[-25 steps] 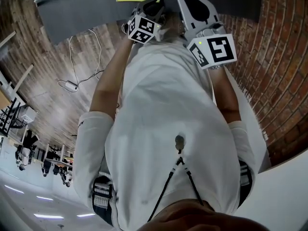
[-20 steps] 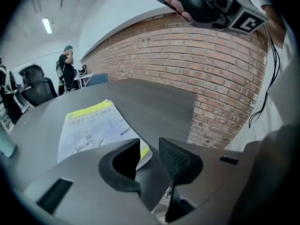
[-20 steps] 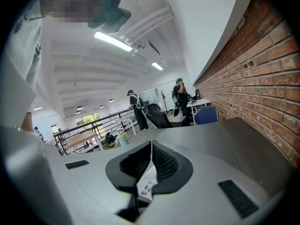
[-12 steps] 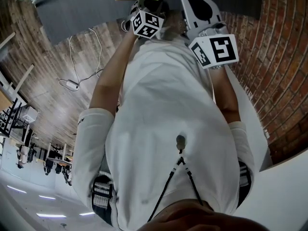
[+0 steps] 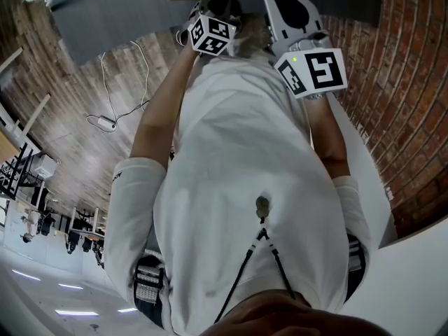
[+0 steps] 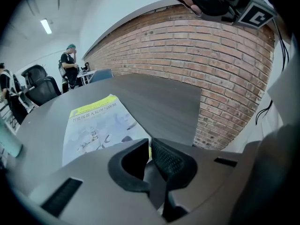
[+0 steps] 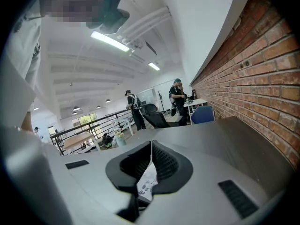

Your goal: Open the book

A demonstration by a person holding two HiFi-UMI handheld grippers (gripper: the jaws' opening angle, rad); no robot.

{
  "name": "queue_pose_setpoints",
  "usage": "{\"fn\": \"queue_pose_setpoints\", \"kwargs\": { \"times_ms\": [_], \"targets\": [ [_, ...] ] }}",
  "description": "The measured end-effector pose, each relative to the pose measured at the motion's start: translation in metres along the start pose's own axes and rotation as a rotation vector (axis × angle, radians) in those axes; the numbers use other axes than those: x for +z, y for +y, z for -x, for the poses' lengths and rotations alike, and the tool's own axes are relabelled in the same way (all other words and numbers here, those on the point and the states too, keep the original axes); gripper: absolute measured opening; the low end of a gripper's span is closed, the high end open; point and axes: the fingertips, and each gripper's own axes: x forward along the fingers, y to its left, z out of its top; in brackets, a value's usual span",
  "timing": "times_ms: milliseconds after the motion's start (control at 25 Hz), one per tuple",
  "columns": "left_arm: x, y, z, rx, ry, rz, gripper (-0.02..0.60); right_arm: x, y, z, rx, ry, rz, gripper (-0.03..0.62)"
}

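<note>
2 hand-held grippers grip: left just closed on the book edge, right on a sheet.

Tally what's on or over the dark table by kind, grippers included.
Book: 1
Grippers: 2, the left gripper, jaws just closed onto the book's edge, and the right gripper
Printed sheet, in the right jaws: 1
Teal object: 1
Total: 5

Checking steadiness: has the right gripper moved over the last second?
No. In the head view the right gripper, shut on a printed sheet, keeps its place against the table.
</note>
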Motion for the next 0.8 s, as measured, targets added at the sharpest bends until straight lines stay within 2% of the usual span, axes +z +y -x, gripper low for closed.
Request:
{"fn": "queue_pose_setpoints", "kwargs": {
  "times_ms": [360, 800],
  "targets": [
    [0.006, 0.006, 0.008, -0.007, -0.031, 0.050, 0.025, 0.000, 0.002, -0.001, 0.006, 0.001, 0.005, 0.038],
    [0.014, 0.021, 0.033, 0.019, -0.093, 0.109, 0.023, 0.001, 0.014, -0.007, 0.022, 0.007, 0.016, 0.038]
  ]
}}
